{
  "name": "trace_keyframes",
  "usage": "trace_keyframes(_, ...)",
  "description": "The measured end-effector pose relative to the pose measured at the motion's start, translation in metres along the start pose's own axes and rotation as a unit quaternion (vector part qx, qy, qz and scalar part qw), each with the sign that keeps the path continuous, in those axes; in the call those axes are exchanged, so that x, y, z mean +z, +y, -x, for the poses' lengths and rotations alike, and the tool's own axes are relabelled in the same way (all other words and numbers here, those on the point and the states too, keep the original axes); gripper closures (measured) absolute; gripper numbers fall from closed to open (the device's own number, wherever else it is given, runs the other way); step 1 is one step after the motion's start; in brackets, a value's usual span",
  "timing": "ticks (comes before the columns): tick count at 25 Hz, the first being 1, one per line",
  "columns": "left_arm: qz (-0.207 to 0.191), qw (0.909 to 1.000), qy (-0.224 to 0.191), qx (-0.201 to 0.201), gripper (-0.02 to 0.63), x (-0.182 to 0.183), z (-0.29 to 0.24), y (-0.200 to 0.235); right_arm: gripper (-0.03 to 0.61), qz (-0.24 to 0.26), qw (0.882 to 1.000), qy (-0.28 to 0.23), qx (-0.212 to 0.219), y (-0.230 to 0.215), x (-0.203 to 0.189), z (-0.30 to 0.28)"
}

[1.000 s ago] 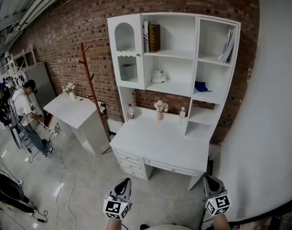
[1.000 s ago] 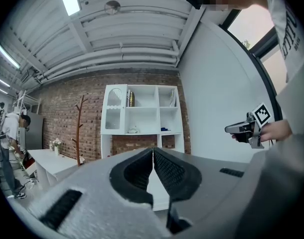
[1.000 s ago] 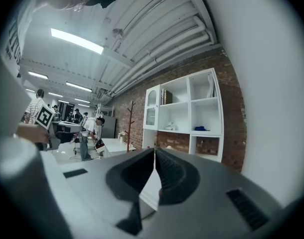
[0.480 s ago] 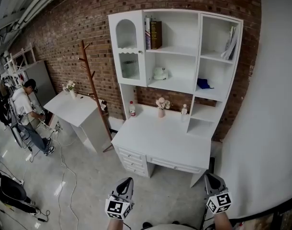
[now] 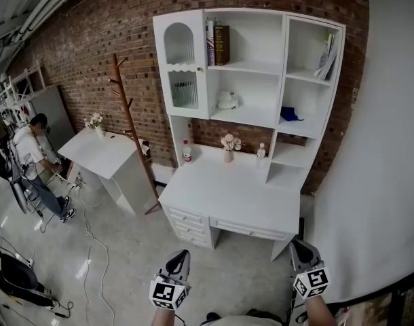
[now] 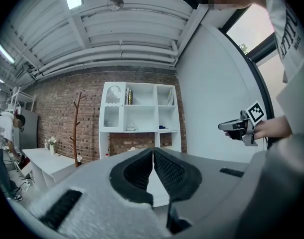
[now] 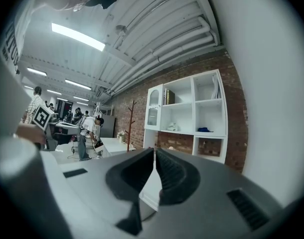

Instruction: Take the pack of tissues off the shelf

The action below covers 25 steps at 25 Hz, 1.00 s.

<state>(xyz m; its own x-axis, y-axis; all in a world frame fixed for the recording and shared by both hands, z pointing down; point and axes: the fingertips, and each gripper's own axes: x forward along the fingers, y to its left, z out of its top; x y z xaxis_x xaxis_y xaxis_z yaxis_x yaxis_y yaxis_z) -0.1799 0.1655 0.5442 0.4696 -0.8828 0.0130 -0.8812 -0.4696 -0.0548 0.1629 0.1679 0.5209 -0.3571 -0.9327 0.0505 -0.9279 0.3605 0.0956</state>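
A white desk with a shelf unit (image 5: 251,66) stands against the brick wall. A small blue pack (image 5: 289,115) lies in the right-hand compartment, and a white object (image 5: 227,100) rests on the middle shelf. Both also show far off in the right gripper view, the blue pack (image 7: 204,130) right of the white object (image 7: 173,127). My left gripper (image 5: 180,255) and right gripper (image 5: 294,245) hover low at the frame's bottom, well short of the desk. Both are shut and empty: the left gripper (image 6: 153,151) and right gripper (image 7: 155,151) have their tips together.
On the desk top (image 5: 227,195) stand a bottle (image 5: 186,153), a flower vase (image 5: 228,147) and a small bottle (image 5: 261,153). Books (image 5: 218,43) fill the top shelf. A wooden coat stand (image 5: 129,117) and a white table (image 5: 105,156) are to the left, with a person (image 5: 32,161) and floor cables (image 5: 91,243).
The view has crept closer and tilted, so the shelf unit sits slightly higher and larger. Both grippers stay low and shut, the right one a little lower.
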Motion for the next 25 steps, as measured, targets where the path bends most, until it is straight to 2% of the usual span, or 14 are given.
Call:
trace_keyframes(12, 0.006, 0.9999, 0.001, -0.016, 0.588, -0.011, 0.016, 0.027, 0.543, 0.01, 1.0, 0.008, -0.013, 0.041, 0.0, -0.002)
trace_keyframes(25, 0.014, 0.9999, 0.004, -0.009, 0.588, -0.013, 0.01, 0.043, 0.543, 0.01, 1.0, 0.02, -0.012, 0.044, -0.001, -0.02)
